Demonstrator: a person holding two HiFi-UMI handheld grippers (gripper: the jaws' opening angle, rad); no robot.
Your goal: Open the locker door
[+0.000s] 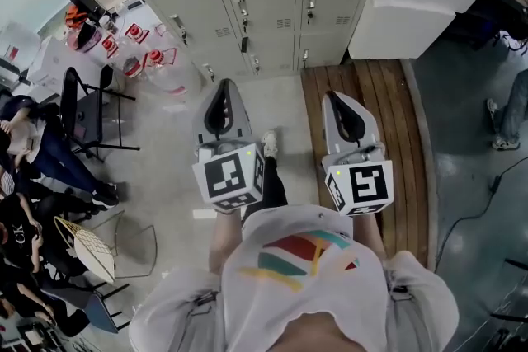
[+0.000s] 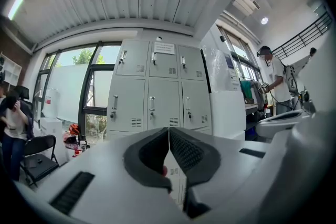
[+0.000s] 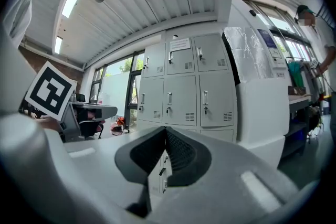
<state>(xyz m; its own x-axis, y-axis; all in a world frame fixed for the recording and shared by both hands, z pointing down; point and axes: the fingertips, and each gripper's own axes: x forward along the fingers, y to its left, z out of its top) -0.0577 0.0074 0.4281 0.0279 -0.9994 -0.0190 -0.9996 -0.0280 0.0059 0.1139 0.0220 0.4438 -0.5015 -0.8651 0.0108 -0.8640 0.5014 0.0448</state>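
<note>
Notably, left claw (image 2: 169, 136) and right claw (image 3: 165, 136) were closed and empty, so either could have slipped off a locker handle (image 2: 151, 104).

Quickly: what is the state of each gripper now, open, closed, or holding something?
The left gripper: closed, jaws together, holding nothing.
The right gripper: closed, jaws together, holding nothing.
</note>
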